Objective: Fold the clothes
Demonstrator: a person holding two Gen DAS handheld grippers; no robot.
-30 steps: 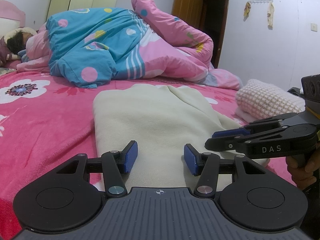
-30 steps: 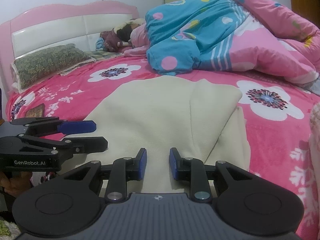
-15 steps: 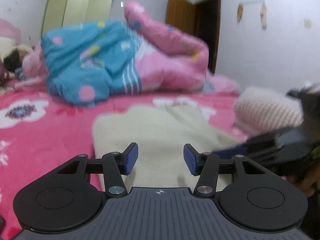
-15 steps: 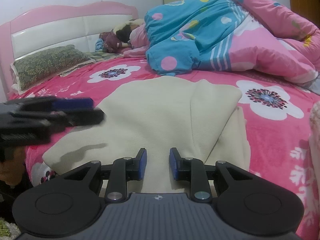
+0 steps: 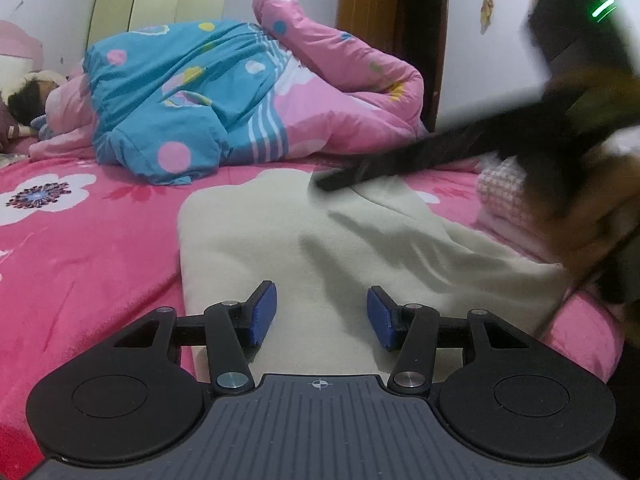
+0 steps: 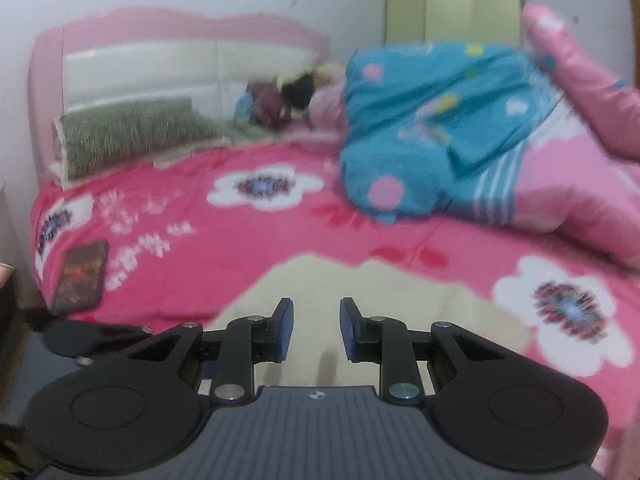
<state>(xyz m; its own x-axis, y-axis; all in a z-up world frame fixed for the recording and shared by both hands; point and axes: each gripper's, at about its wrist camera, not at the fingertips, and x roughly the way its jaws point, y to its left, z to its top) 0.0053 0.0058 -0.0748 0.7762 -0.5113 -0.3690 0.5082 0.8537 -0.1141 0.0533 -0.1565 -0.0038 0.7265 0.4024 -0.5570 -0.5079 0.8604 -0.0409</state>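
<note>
Across the whole lower half of both wrist views: pink fleece bedspread with white flowers (image 5: 80, 248), soft and yielding under any press. Heaped at upper centre of the left view: blue-and-pink spotted quilt (image 5: 208, 108), bulky, well apart from the work. At mid-frame in the left view, spread flat on the bedspread: cream soft-knit garment (image 5: 248, 248), one side already turned over in a loose flap towards the right. Judged light, limp and a little clingy on fleece; no stiffness, so any lifted edge likely to sag and drag the layer beneath. Best taken at a corner or along the near hem, pinching both layers where the flap lies doubled.

At right edge of the left view: folded pink-and-white checked knit (image 5: 500, 184), near the garment's far right side and possibly in the path of a wide sweep. At left edge of the right view: dark phone-like slab (image 6: 80, 276) on the bedspread, clear of the garment. At upper left of the right view: green patterned pillow (image 6: 128, 132) against the headboard.

At lower centre of the left view: left gripper (image 5: 322, 316), blue pads parted, nothing between them but the garment lying below. At lower centre of the right view: right gripper (image 6: 316, 330), pads narrowly parted, holding nothing, above the garment's near part; blurred across the upper right of the left view.
</note>
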